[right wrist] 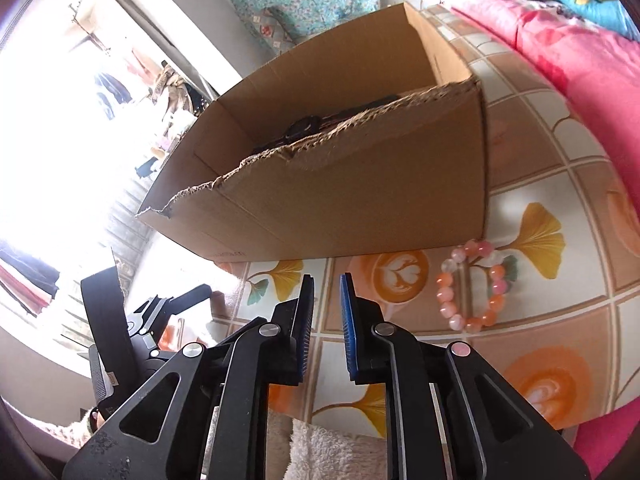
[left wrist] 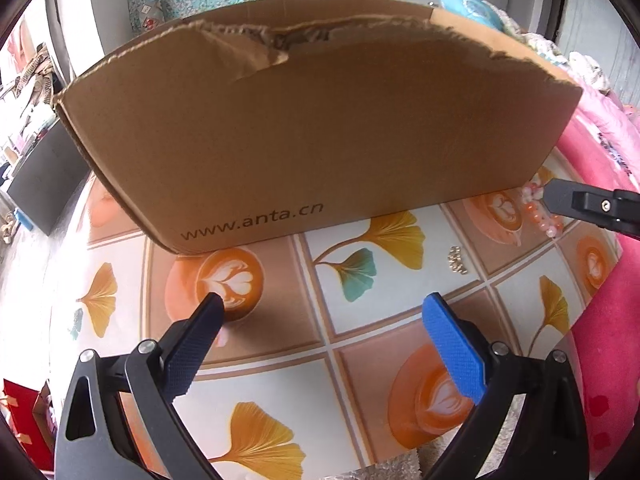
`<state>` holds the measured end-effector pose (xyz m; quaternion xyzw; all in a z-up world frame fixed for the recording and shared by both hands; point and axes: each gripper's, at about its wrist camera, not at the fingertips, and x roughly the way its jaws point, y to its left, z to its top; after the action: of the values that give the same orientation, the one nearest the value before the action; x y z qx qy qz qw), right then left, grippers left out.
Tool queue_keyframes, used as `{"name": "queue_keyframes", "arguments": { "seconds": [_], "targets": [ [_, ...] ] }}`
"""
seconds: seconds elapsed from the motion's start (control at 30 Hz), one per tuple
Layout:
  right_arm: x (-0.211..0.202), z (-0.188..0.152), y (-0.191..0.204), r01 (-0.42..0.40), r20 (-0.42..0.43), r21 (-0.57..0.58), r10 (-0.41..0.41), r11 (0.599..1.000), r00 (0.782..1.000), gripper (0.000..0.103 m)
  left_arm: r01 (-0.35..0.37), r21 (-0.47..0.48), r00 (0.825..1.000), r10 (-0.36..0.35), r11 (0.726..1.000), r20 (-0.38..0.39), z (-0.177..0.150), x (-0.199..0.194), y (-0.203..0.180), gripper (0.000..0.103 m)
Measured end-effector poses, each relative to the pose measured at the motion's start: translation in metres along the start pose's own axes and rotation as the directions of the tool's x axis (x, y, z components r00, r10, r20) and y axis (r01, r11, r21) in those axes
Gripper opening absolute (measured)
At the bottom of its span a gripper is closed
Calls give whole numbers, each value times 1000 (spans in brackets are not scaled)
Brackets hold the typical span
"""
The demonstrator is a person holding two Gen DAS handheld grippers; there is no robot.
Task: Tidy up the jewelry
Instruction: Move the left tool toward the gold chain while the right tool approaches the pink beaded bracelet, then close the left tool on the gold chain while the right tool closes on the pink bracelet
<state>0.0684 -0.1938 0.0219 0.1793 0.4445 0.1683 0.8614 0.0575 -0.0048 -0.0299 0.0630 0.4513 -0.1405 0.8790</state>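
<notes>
Inspection of the worktop: a cardboard box (left wrist: 312, 128) with a torn upper rim stands on the far half of a table covered by a ginkgo-and-latte patterned cloth (left wrist: 340, 312). The right wrist view shows a dark item inside the box; what it is cannot be told.

Task items still outside the box: a beaded bracelet (right wrist: 476, 286) of pink, orange and pale beads lies flat on the cloth, just beside the box's near right corner. A small gold-coloured piece (left wrist: 457, 260), possibly a chain or earrings, lies on the cloth nearer than the bracelet and apart from it; too small to identify.

Left gripper (left wrist: 324, 312): jaws wide apart, empty, poised over bare cloth in front of the box.

Right gripper (right wrist: 326, 292): jaws nearly together with a narrow gap showing between the pads, nothing in that gap. It points at the cloth just left of the bracelet. In the left wrist view its dark tip appears close by the beads; contact cannot be confirmed.

Judgement: the step in hand appears to be collecting the bracelet with the right gripper for placing in the box. Recommendations: spread the jaws first, as the present gap looks too narrow to pass over a bead; shift right so one pad enters the ring and the other stays outside; clamp across the strand, not on a single round bead that may roll out; lift clear of the torn rim before releasing over the box interior. The gold-coloured piece will need a low, flat approach.
</notes>
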Motion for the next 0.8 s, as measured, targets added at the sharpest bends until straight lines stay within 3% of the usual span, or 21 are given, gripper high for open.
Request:
{"name": "queue_keyframes", "arguments": {
  "seconds": [0.1,0.2,0.33,0.53,0.8],
  "targets": [
    [-10,-5,-4,48,9,-7,-48,999,999,20,119,24,991,-120,993,59,-1,-12,-5,95],
    [-8,-4,-14,96,20,-20,-96,995,995,20,211,57,974,-215,976,74,-1,-15,-15,82],
    [-18,-1,-27,137,33,-40,-136,990,990,21,274,116,957,-283,955,66,1,-12,-26,55],
    [-7,-2,-31,154,38,-49,-152,987,988,21,268,216,959,-281,939,30,5,-3,-44,29],
    [1,4,-39,164,57,-64,-160,984,985,21,178,320,980,-196,931,25,11,7,-59,17]
  ]
}}
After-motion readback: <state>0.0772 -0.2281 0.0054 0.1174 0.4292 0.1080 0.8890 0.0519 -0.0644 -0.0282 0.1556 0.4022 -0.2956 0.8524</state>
